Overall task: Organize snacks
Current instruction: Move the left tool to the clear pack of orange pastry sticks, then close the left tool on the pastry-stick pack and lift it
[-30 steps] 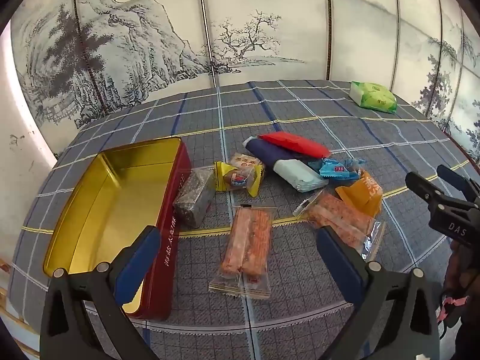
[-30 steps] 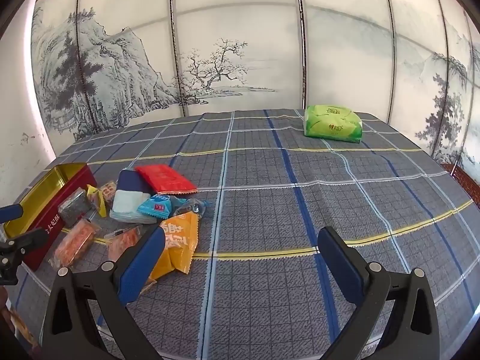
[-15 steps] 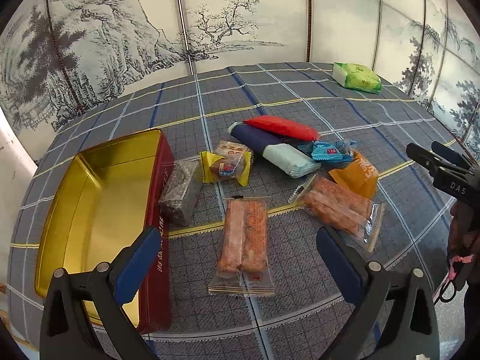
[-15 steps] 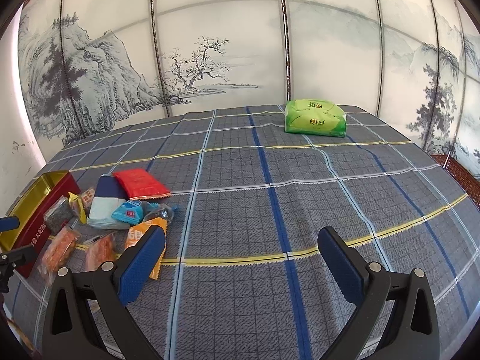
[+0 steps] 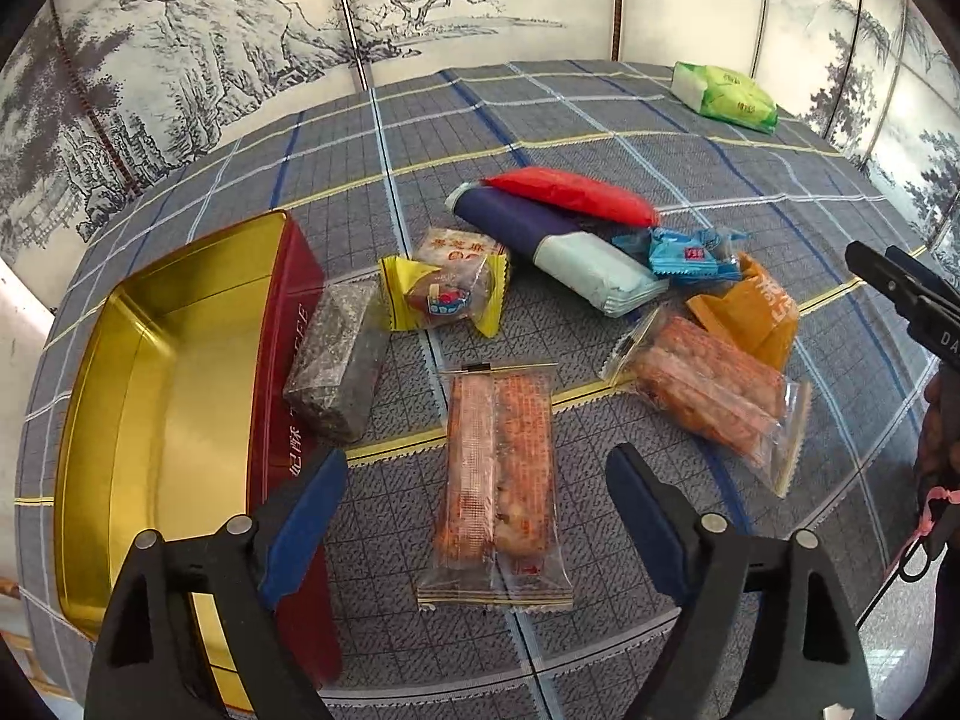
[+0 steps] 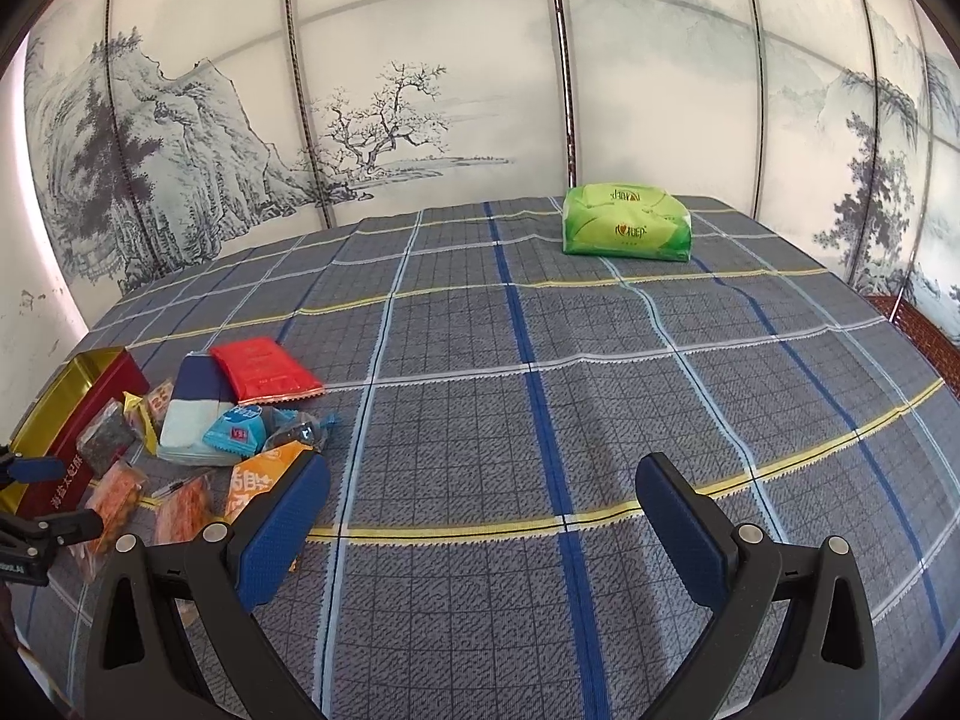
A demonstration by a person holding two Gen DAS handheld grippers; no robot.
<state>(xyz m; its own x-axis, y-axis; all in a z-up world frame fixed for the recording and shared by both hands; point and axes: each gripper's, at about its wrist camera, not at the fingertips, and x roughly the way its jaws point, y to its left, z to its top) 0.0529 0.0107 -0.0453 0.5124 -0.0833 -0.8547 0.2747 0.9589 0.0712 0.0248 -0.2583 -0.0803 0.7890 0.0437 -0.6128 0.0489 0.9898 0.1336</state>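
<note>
Left wrist: crinkly clear-wrapped orange cracker packet (image 5: 498, 480), rectangular, flat.

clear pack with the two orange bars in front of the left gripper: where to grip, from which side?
Grip the clear two-bar pack across its narrow width at mid-length, coming down from above. It lies flat on the cloth with its long axis running away from the left gripper, whose closing jaws already flank it without touching. The crimped ends are thin film; the bar section gives the pads something firm.
</note>
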